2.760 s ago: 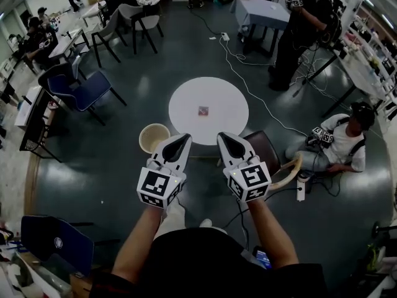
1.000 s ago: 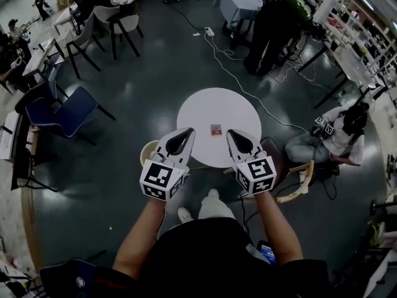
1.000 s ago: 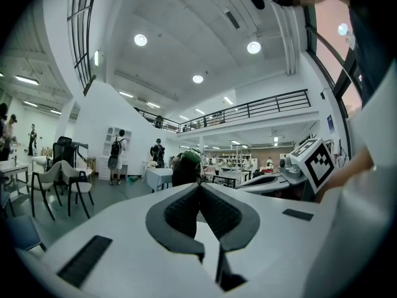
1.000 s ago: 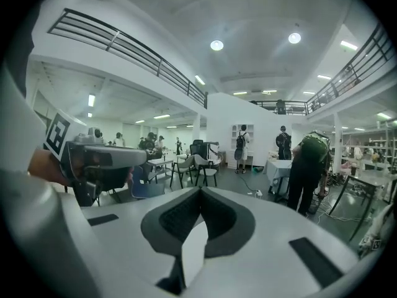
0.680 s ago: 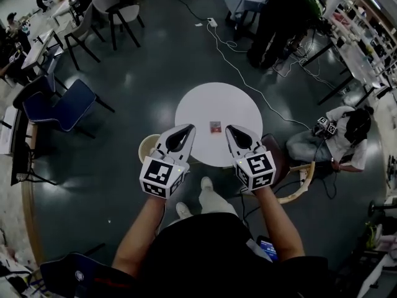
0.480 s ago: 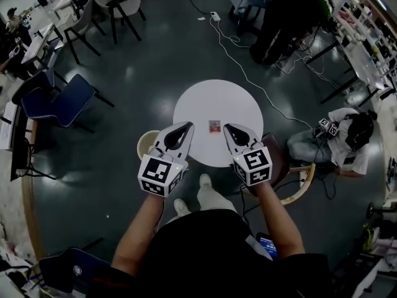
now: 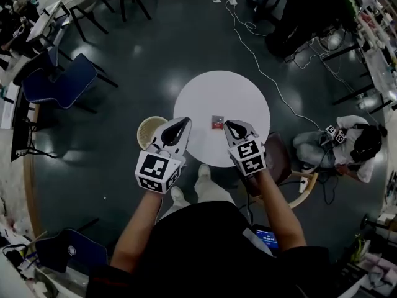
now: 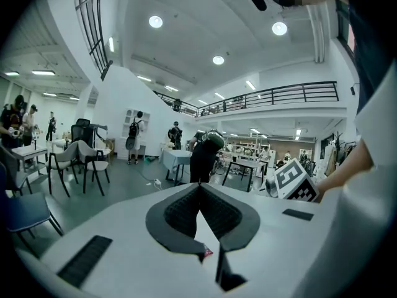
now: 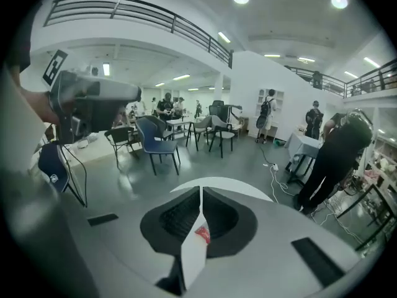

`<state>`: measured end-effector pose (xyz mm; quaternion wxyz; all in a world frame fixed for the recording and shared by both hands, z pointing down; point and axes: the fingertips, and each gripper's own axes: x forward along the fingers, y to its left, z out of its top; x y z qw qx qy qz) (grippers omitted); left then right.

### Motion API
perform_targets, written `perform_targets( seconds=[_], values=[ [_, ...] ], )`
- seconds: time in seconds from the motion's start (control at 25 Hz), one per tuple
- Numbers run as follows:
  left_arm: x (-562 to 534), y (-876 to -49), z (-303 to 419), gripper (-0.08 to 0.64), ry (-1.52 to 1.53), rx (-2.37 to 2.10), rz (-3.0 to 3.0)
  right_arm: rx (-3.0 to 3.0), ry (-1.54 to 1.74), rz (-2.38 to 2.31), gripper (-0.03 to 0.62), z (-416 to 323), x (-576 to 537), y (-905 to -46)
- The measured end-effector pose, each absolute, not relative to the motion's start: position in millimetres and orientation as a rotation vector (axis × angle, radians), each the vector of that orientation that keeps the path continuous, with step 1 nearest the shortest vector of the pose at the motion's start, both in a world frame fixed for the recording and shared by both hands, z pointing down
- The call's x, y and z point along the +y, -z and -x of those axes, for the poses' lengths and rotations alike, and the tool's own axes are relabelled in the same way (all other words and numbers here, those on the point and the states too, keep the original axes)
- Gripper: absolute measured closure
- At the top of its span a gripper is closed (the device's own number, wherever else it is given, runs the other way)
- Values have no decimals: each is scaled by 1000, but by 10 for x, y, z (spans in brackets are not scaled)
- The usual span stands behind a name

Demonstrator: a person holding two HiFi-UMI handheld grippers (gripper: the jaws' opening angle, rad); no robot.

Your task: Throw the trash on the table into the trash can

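Note:
A small red and grey wrapper (image 7: 216, 122) lies on the round white table (image 7: 242, 98), toward its near side. A beige trash can (image 7: 149, 131) stands on the floor at the table's left edge. My left gripper (image 7: 182, 122) hovers over the table's near left rim, beside the can, with its jaws shut and nothing in them. My right gripper (image 7: 231, 125), also shut and holding nothing, is just right of the wrapper. In the right gripper view the wrapper (image 9: 201, 233) shows through the gap behind the closed tips (image 9: 201, 190). The left gripper view shows the wrapper (image 8: 206, 251) below its closed tips (image 8: 200, 186).
A brown chair (image 7: 277, 160) stands against the table's near right side. A person sits on the floor at the right (image 7: 347, 148). A white cable (image 7: 273, 82) runs across the floor behind the table. A blue chair (image 7: 59, 82) is at the left.
I have stepped up to the table. Both grippers moved forward and down over its near edge; the right one dropped more and now sits beside the wrapper.

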<state>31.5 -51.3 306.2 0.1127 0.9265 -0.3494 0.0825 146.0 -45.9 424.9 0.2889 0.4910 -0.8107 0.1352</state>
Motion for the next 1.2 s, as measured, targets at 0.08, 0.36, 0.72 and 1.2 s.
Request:
perform_targets(
  seconds=[0.08, 0.36, 0.72, 1.2],
  values=[
    [-583, -3147, -347, 546, -255, -1037, -2694, -2154, -381, -1258, 574, -1489, -525, -4426],
    [-784, -3533, -495, 546, -307, -1045, -2613, -2086, -417, -1149, 572, -1683, -802, -5098],
    [-834, -4025, -641, 546, -366, -1003, -2541, -2023, -417, -1017, 550, -1781, -1014, -5746],
    [-867, -4425, -679, 546, -417, -1022, -2478, -1990, -394, -808, 370, -1713, -1046, -6387]
  ],
)
